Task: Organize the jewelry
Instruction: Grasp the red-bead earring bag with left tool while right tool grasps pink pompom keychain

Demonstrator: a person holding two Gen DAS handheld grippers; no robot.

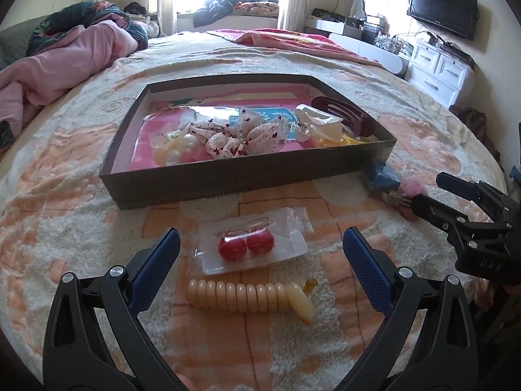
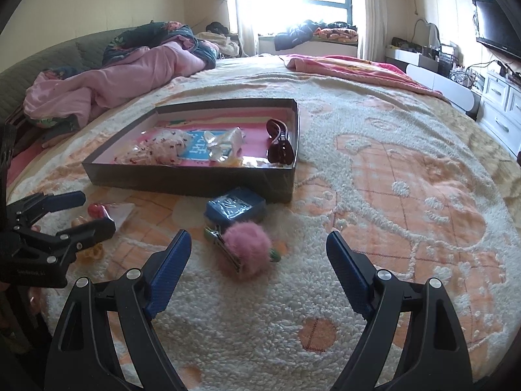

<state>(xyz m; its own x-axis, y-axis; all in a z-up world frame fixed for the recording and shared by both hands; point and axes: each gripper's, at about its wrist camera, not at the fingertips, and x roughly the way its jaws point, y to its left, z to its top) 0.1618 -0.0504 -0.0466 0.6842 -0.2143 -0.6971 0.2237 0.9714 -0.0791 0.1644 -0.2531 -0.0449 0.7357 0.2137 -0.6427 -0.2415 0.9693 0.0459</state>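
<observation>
1. While your left gripper (image 1: 260, 254) tilts down, jaws spread wide, the clear packet of red bead earrings (image 1: 250, 247) lies between them on the bed (image 1: 81, 244).
2. Your right gripper (image 2: 259, 260), jaws released, hovers over the pink fluffy hair clip (image 2: 244, 249).
3. Contents of the dark shallow cardboard box (image 1: 228, 179) blur together.

Little is legible. The right gripper (image 1: 423, 192), seen from the left wrist camera at right, has embossed letters on its black body that look like "UAS", shown inverted, so the reading is uncertain. The left gripper (image 2: 94, 211), at the left edge of the right wrist view, carries a small embossed line, too small to read. The blue card (image 2: 198, 150) inside the tray (image 2: 195, 179) bears white characters, blurred and unreadable.
</observation>
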